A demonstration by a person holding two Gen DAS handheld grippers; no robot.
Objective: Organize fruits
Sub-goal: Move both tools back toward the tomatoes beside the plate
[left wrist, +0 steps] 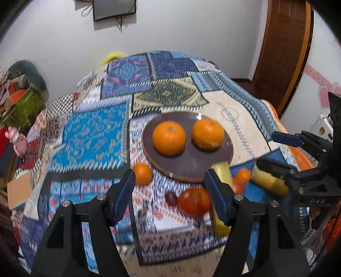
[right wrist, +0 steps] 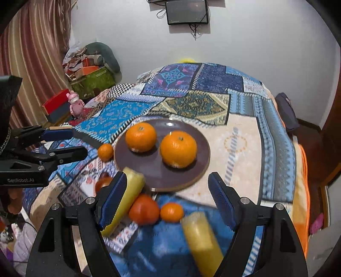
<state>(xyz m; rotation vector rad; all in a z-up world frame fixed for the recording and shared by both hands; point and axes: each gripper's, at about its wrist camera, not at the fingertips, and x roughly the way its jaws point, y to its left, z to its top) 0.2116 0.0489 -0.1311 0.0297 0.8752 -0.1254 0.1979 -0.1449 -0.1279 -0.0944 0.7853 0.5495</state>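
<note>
Both grippers are hovering over the patchwork cloth (right wrist: 238,136) with jaws spread wide and nothing between them: the left gripper (left wrist: 170,191) and the right gripper (right wrist: 168,200). Two large oranges (right wrist: 178,148) are sitting on the brown plate (right wrist: 162,179), while a small orange (left wrist: 142,173), a tomato (right wrist: 143,209), a mandarin (right wrist: 171,212) and two bananas (right wrist: 200,240) are lying on the cloth just beside the plate's near rim

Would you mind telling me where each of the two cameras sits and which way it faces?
Left wrist: on the left gripper, facing the plate across the patchwork cloth; its own open fingers show, the right gripper at right.
Right wrist: on the right gripper, facing the same plate; its own open fingers show, the left gripper at left.
Shared: plate, two large oranges, wall screen.
</note>
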